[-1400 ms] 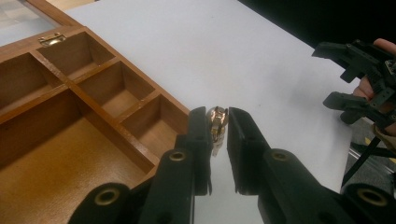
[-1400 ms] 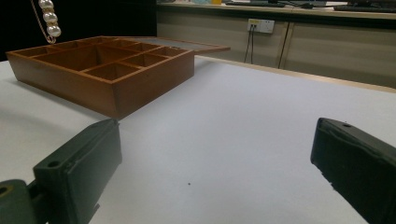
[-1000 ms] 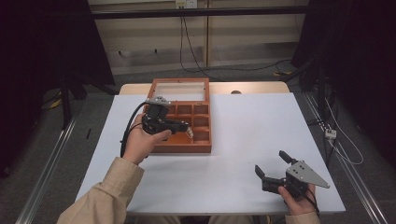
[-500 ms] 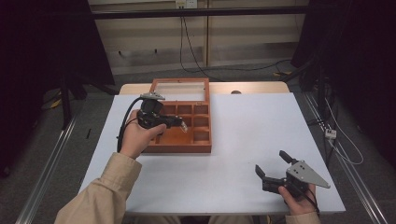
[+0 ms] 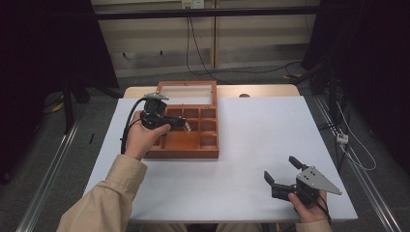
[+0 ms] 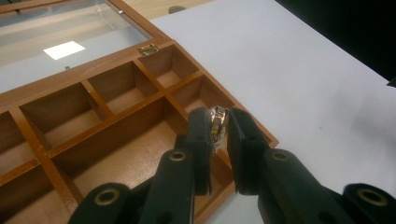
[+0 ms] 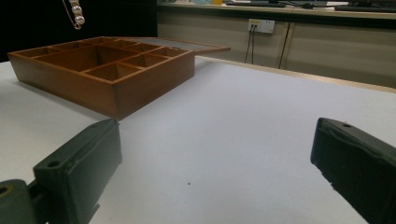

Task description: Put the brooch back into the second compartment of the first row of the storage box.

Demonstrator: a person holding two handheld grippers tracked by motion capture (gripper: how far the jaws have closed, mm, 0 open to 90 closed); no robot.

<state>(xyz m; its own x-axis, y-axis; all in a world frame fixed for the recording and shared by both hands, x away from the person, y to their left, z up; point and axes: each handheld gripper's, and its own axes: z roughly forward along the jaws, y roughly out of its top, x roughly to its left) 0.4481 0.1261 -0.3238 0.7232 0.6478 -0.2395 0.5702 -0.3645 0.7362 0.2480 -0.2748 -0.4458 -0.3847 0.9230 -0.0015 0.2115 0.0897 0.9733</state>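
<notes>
My left gripper pinches a small trinket over the box; my right gripper rests wide apart.

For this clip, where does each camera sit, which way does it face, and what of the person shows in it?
High view: above the person's side, looking forward and down on the white table; both forearms enter from the bottom, left tool over the wooden box, right tool near the front edge.
Left gripper view: rides the left tool, looking down into the box compartments past jaws clamped on a small shiny item.
Right gripper view: rides the right tool, low, looking across the table between wide-apart jaws.
Shared: all three show the box.
</notes>
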